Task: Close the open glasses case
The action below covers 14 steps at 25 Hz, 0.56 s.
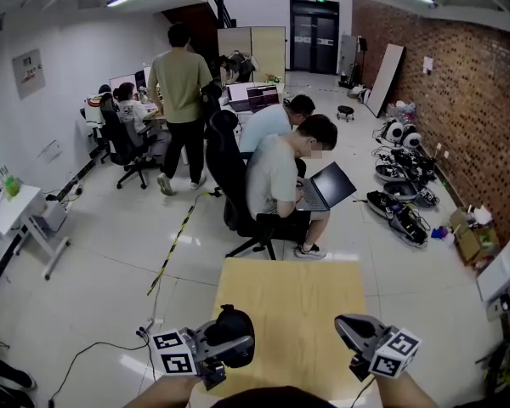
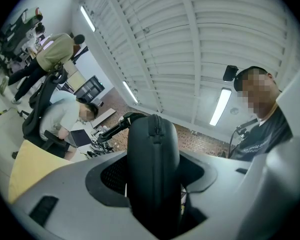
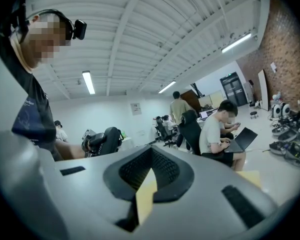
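1. One glasses case [image 1: 234, 320], black. It sits upright between the jaws of the left gripper [image 1: 231, 340], which are partly apart and clamped on its sides.
2. Two grippers. The right gripper [image 1: 343, 323] has its jaws together and holds nothing, well apart from the case.
3. One wooden table [image 1: 293, 300] lies below and ahead of both grippers (the case is held above the table's near end).
4. Only the left gripper view shows the zip [image 2: 155, 129] running up the case's edge, halves together there. The head view shows just a dark lump.
5. Each gripper's cube carries square black-and-white markers. The print on the dark shirt is too small to read.
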### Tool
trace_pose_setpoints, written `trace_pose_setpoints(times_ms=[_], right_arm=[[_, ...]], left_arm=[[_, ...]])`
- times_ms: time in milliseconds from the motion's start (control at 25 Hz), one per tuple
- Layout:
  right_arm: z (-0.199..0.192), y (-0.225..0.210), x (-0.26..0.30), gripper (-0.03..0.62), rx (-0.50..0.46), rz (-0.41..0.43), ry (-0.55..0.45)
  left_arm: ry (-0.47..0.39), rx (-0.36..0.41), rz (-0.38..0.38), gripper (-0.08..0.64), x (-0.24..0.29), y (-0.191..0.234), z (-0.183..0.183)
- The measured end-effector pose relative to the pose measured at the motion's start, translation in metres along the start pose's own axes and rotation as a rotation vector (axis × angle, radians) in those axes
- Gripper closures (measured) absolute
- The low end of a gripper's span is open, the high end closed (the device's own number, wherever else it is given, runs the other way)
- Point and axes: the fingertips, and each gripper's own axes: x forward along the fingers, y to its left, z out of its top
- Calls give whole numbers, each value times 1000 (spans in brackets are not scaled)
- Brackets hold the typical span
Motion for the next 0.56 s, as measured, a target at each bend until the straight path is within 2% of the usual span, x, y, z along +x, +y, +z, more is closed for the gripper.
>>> trace_pose_setpoints(times_ms=[560], right_arm=[[-6, 3, 0, 607, -14, 7, 14]], left_arm=[[16, 6, -14, 287, 3, -4, -7]])
